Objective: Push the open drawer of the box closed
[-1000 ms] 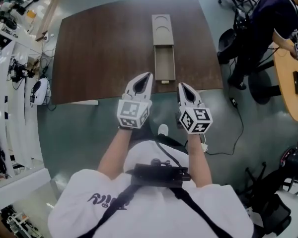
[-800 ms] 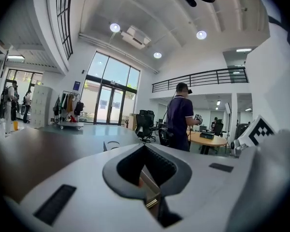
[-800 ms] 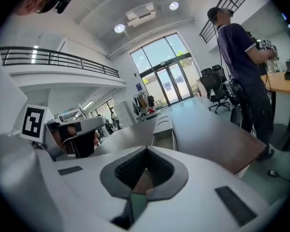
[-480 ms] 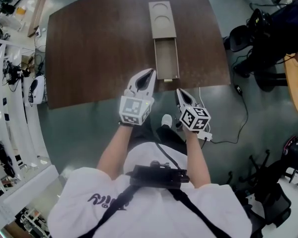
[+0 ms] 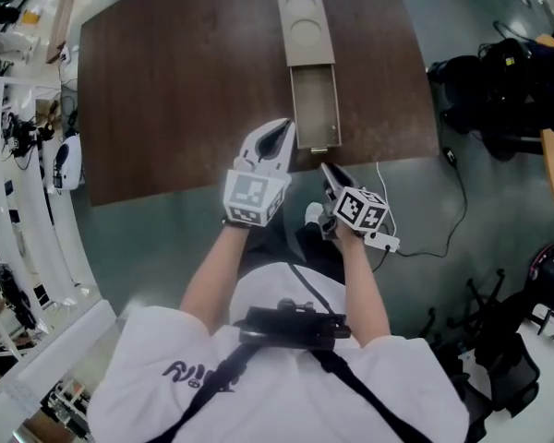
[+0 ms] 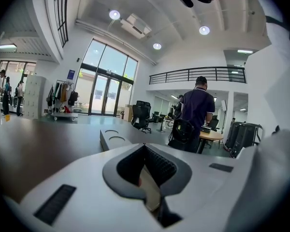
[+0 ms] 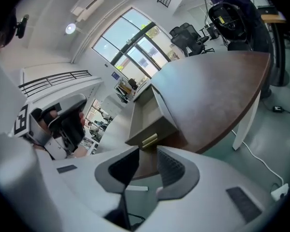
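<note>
A long tan box (image 5: 305, 26) lies on the dark brown table (image 5: 166, 90), with its drawer (image 5: 316, 109) pulled out toward me and a pale handle (image 5: 321, 149) at the table's near edge. My left gripper (image 5: 284, 129) hovers over the table edge just left of the drawer front, jaws together and empty. My right gripper (image 5: 326, 168) hangs just off the table edge below the handle, with a narrow gap between its jaws. In the right gripper view the drawer (image 7: 152, 122) and handle (image 7: 149, 140) sit straight ahead of that gripper (image 7: 147, 151). The left gripper view shows the left gripper (image 6: 144, 148) and the box (image 6: 111, 139) low behind it.
Black office chairs (image 5: 499, 90) stand right of the table and a white cable (image 5: 415, 247) runs across the floor. White shelving (image 5: 18, 155) lines the left side. A person in a dark shirt (image 6: 197, 110) stands far off by a round table.
Both grippers have moved forward toward the drawer front. The left now reaches over the table edge. The right has tilted and sits closer under the handle.
</note>
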Action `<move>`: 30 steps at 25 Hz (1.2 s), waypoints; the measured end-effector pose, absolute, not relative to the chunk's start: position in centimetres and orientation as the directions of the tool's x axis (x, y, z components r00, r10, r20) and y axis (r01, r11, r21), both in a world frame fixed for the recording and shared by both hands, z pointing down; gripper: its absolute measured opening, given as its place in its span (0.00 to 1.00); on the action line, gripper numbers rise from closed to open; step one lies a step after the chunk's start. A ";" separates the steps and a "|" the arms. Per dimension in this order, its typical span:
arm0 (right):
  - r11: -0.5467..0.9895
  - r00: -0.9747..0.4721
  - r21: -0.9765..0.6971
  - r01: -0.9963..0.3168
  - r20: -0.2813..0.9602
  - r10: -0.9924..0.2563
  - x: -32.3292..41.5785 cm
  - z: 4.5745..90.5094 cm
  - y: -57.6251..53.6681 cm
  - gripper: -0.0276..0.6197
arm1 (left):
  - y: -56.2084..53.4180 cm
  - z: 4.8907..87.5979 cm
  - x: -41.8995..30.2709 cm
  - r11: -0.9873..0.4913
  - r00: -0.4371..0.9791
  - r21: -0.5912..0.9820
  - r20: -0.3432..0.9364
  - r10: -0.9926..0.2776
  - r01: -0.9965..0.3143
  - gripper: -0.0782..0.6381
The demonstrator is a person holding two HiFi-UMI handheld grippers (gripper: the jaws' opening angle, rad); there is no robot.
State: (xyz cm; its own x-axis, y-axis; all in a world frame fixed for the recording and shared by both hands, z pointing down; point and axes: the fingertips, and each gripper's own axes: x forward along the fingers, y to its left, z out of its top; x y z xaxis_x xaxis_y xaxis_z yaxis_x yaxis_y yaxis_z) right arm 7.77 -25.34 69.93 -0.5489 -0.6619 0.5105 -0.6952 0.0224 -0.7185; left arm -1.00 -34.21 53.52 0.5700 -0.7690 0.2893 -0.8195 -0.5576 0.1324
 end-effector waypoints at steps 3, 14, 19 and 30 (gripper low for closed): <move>-0.012 -0.547 -0.735 -0.677 0.514 -0.661 7.7 70.6 -25.9 0.20 | -34.6 53.7 -1.3 -0.558 0.570 0.132 0.297 -0.766 -0.819 0.12; -0.165 -0.532 -0.853 -0.495 0.447 -0.719 7.7 72.1 -27.9 0.19 | -37.9 54.2 -2.7 -0.554 0.569 0.141 0.295 -0.767 -0.820 0.12; -0.177 -0.532 -0.875 -0.451 0.423 -0.734 7.3 71.8 -28.5 0.14 | -38.4 54.7 -3.4 -0.543 0.562 0.153 0.311 -0.767 -0.826 0.12; -0.274 -0.503 -0.899 -0.342 0.422 -0.754 7.4 71.9 -29.1 0.10 | -39.7 55.5 -4.3 -0.525 0.548 0.163 0.333 -0.768 -0.835 0.12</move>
